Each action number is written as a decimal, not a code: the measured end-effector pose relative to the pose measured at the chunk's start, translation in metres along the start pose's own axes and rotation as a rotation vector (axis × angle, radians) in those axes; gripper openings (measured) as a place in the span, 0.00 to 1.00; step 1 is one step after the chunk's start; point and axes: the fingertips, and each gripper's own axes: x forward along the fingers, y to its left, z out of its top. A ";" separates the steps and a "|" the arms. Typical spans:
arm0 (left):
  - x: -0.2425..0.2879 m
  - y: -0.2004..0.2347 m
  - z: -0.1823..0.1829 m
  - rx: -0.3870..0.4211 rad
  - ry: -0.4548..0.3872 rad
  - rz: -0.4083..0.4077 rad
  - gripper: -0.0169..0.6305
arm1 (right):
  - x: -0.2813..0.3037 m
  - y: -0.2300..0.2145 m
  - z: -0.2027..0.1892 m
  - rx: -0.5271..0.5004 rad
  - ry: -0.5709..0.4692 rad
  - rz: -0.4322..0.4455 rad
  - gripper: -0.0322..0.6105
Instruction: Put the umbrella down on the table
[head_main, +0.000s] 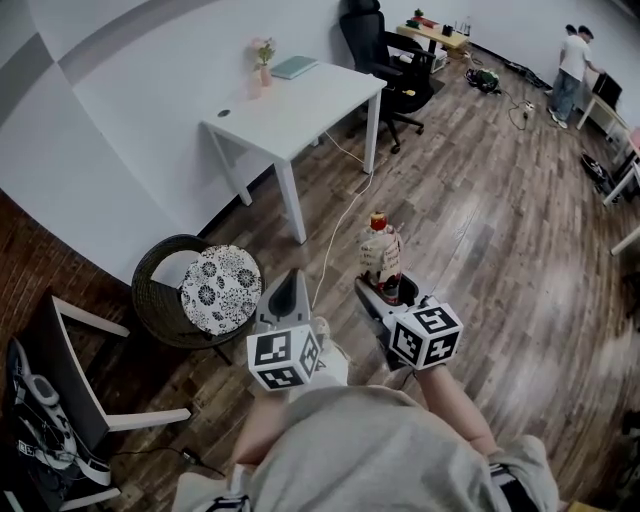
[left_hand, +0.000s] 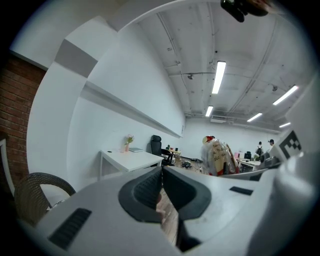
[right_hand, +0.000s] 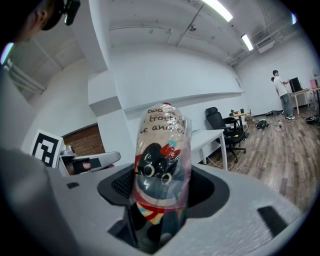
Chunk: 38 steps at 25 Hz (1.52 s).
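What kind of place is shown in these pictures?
Most likely an open office: a white desk with a black office chair near it, strip lights on a bare ceiling, and people standing at further desks.

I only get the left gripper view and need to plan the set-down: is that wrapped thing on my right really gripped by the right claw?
Observer: Yes. The right gripper view shows the right claw shut on the umbrella, which stands upright in a clear printed sleeve.
Operator: Is there free room on the table top?
Observer: From the head view, the white table is bare at its near end. A pink vase and a teal book sit at the far end by the wall.
Operator: Anything on the floor on the way?
Observer: A white cable trails from the table across the wood floor toward the person.
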 end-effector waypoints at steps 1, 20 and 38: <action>0.006 0.001 0.000 -0.002 -0.002 -0.003 0.04 | 0.005 -0.004 0.001 -0.001 0.002 -0.003 0.48; 0.154 0.108 0.047 -0.007 -0.004 0.031 0.04 | 0.175 -0.038 0.068 -0.004 0.014 0.008 0.48; 0.271 0.201 0.082 -0.013 -0.006 0.047 0.04 | 0.319 -0.063 0.114 -0.005 0.016 0.000 0.48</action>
